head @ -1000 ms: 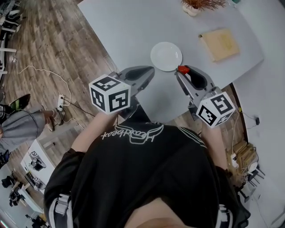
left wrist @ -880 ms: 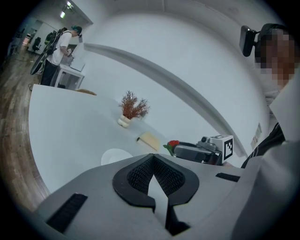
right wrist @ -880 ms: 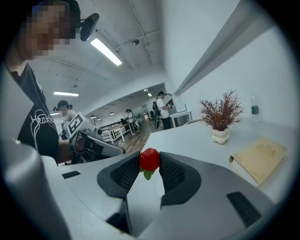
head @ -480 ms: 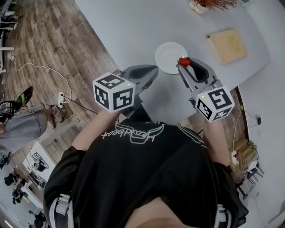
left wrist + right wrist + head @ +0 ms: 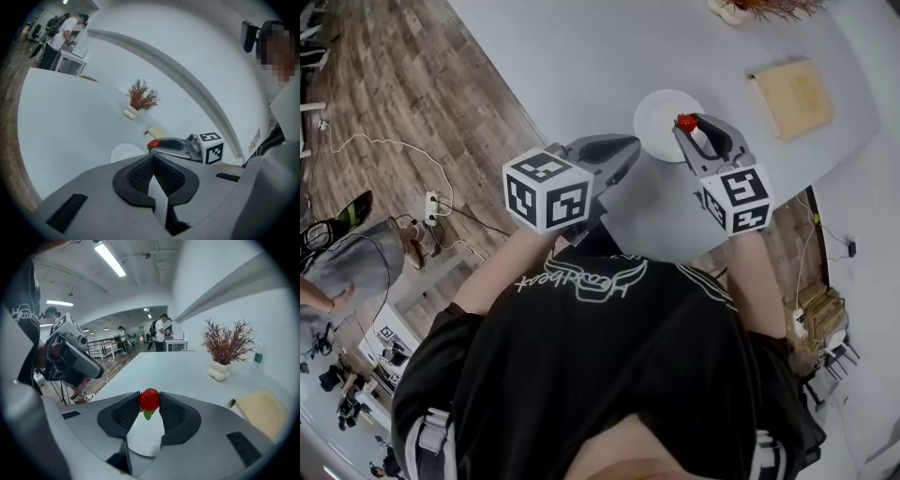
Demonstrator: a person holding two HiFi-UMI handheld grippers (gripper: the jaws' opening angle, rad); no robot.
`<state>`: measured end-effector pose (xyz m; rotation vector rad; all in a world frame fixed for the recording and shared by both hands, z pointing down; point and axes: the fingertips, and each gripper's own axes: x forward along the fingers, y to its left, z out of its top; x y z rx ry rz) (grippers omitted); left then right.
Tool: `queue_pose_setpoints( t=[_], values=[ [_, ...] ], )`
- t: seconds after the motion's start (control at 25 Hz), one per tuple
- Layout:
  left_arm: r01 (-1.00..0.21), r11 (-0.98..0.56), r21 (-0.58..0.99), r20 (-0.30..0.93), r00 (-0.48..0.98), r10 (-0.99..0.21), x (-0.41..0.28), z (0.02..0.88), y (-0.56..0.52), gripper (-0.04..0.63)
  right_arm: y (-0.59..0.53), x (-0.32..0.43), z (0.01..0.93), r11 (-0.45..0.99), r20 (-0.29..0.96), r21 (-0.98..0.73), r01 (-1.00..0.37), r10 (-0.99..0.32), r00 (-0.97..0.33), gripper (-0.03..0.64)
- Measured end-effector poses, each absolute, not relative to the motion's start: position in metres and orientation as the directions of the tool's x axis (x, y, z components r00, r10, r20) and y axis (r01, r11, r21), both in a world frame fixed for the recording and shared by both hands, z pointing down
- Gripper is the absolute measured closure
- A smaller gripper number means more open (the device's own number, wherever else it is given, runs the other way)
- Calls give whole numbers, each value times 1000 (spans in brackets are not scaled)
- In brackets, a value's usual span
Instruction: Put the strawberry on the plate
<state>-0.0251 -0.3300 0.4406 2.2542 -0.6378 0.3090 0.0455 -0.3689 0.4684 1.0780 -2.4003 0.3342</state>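
A person in a black printed shirt [image 5: 600, 375] stands at the near edge of a pale grey tabletop [image 5: 581, 56] with a handheld gripper in each hand. The right tongs [image 5: 687, 126] are clamped on a red strawberry [image 5: 685, 122], pinching it between the tips of the two ribbed pads, with its green leaf hanging below. In the right gripper view the strawberry [image 5: 149, 399] sits at the very front of the right tongs [image 5: 150, 401], with the round white plate [image 5: 146, 439] showing underneath, between the jaws. Seen from the head camera, the fruit is held over the right side of the plate [image 5: 656, 114], which lies on the tabletop a little way in from the near edge.

The left tongs [image 5: 628, 148] are held to the left of the plate, close to the table's near edge. They are closed, the tips meeting with nothing between them, as the left gripper view shows [image 5: 152, 157]. That view also catches the plate [image 5: 123, 152] on the table, with the strawberry [image 5: 153, 144] at the tip of the other gripper.

Farther right on the tabletop lies a tan wooden board [image 5: 794, 94]. At the far side stands a white vase of dried reddish twigs [image 5: 225, 345]. Wood-plank floor [image 5: 384, 94] runs along the left.
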Motion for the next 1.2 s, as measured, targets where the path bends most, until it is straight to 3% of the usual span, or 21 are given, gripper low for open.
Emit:
queue_pose_setpoints(
  t=[0.48,1.2],
  values=[
    [-508,-591,626,418,859,-295,-26,458,-347,589,-377,31,529,694,655,49,-718,-565,-502,495],
    [-498,-588,637,426,863,-270,-37,468,-355,589,-378,30,557,739,755,140,-659,-511,-412,495]
  ],
)
